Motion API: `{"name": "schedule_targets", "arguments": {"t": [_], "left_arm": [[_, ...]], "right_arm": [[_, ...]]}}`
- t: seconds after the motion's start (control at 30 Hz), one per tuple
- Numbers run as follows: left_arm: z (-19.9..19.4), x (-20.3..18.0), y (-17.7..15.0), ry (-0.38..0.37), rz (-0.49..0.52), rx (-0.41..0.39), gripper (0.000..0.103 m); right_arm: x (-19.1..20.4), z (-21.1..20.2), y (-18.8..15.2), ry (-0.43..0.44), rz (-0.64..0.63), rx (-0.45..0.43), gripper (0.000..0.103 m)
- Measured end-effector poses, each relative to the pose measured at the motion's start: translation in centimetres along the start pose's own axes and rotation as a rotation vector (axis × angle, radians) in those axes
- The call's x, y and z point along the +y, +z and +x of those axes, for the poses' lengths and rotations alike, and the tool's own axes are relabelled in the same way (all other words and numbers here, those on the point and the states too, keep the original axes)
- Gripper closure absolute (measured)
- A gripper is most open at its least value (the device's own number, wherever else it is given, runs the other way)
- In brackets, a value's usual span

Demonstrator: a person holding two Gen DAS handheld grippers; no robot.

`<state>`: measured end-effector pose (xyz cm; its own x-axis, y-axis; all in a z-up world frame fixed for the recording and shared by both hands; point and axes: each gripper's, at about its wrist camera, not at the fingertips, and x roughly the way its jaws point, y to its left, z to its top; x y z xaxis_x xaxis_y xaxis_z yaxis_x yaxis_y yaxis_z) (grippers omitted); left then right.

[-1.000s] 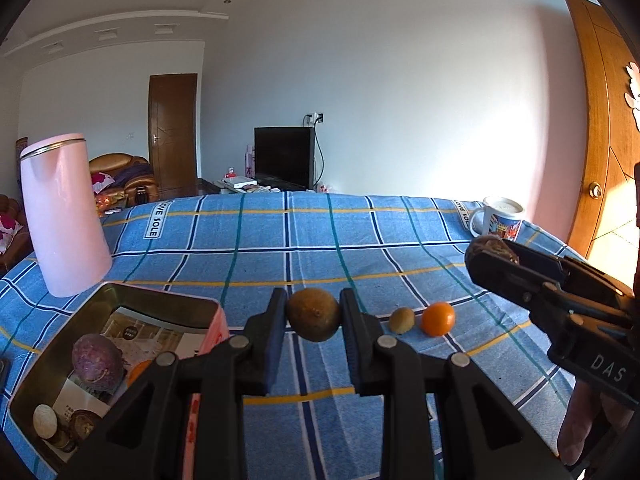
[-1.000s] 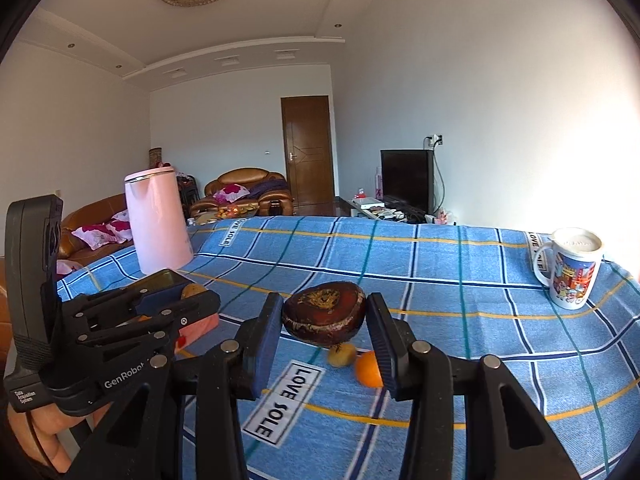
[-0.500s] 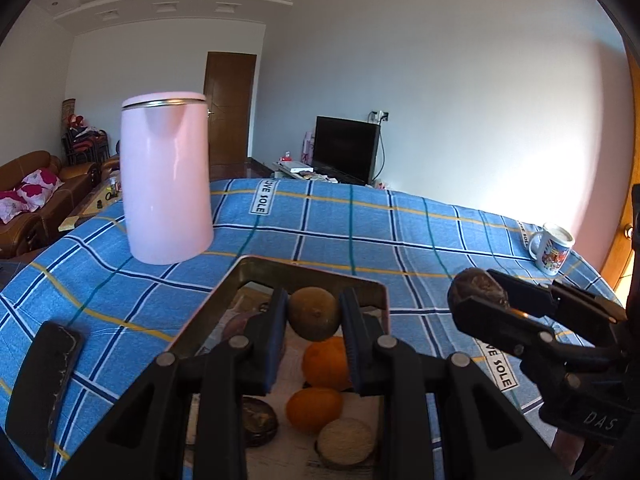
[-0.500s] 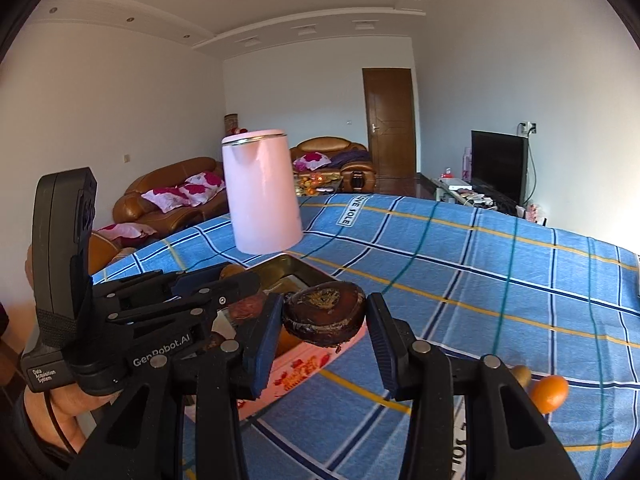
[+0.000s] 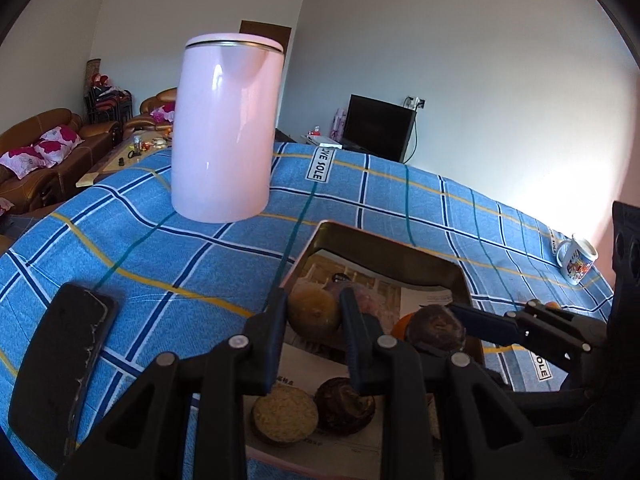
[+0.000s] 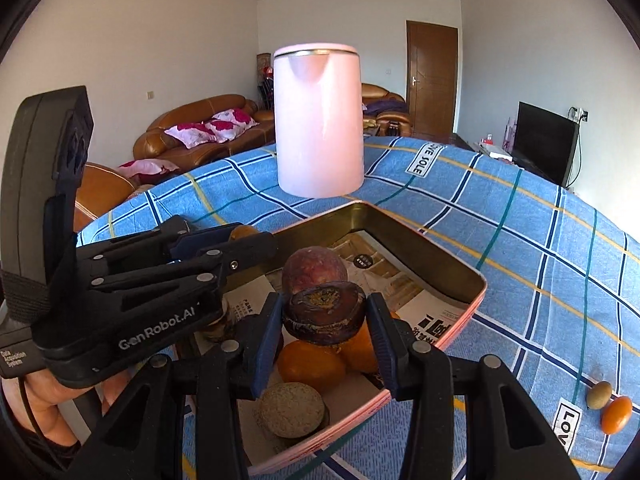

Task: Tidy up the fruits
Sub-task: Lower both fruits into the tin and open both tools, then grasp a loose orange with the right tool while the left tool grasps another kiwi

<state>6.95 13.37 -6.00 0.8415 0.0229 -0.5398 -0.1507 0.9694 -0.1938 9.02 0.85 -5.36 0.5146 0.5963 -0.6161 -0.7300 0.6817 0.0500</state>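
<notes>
My left gripper (image 5: 314,318) is shut on a brown-yellow round fruit (image 5: 314,315) and holds it over the metal tin (image 5: 384,242). My right gripper (image 6: 324,322) is shut on a dark brown wrinkled fruit (image 6: 324,314), also over the tin (image 6: 436,258). It shows in the left wrist view too (image 5: 438,328). The tin, lined with printed paper, holds a purple fruit (image 6: 314,268), oranges (image 6: 310,364), a pale rough fruit (image 6: 292,408) and a dark one (image 5: 344,406). The left gripper shows at the left of the right wrist view (image 6: 244,246).
A tall pink kettle (image 5: 226,128) stands just behind the tin on the blue checked cloth (image 5: 160,248). A black phone (image 5: 60,360) lies at the left. A small green fruit (image 6: 599,395) and a small orange one (image 6: 616,414) lie at the right. A mug (image 5: 576,258) stands far right.
Both grippers have swung left from the open cloth to over the tin, each still holding its fruit, and have come lower and closer to the fruits inside.
</notes>
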Motion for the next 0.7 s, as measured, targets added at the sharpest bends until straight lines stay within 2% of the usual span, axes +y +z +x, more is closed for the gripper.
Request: {"name": "schedule_targets", "arguments": {"t": [0.13,0.17,0.23,0.3,0.33,0.5,0.6,0.7], "left_arm": [[-0.2,0.0,0.0,0.018,-0.007,-0.006,0.073],[-0.3,-0.1,0.0,0.011,-0.006,-0.007,0.069],[-0.6,-0.3,0.0,0.010,-0.004,-0.017,0.059],[-1.3,-0.9,0.1,0.002,-0.006,-0.041,0.038],[-1.7,-1.3,0.2,0.001,0.001,-0.055,0.035],[-2.9,-4.9,0.7,-0.047,0.070,-0.081,0.030],[-2.9,-7.8,0.7,-0.078,0.125,-0.075,0.023],[-2.5,-10.9,0.8,-0.112,0.187,-0.067,0.021]], "right_arm": [[-0.2,1.1,0.1,0.030,0.006,0.049,0.058],[-0.2,1.0,0.0,0.022,0.001,0.044,0.057],[-0.3,0.5,-0.1,0.038,0.016,0.037,0.044],[-0.7,-0.8,-0.4,0.050,0.030,0.009,0.040],[-1.1,-1.6,-0.5,0.037,0.030,-0.001,0.040],[-5.1,-6.2,-2.0,-0.066,0.050,-0.064,0.039],[-9.4,-8.9,-3.5,-0.196,0.097,-0.071,0.037],[-14.2,-10.8,-5.0,-0.348,0.172,-0.042,0.037]]}}
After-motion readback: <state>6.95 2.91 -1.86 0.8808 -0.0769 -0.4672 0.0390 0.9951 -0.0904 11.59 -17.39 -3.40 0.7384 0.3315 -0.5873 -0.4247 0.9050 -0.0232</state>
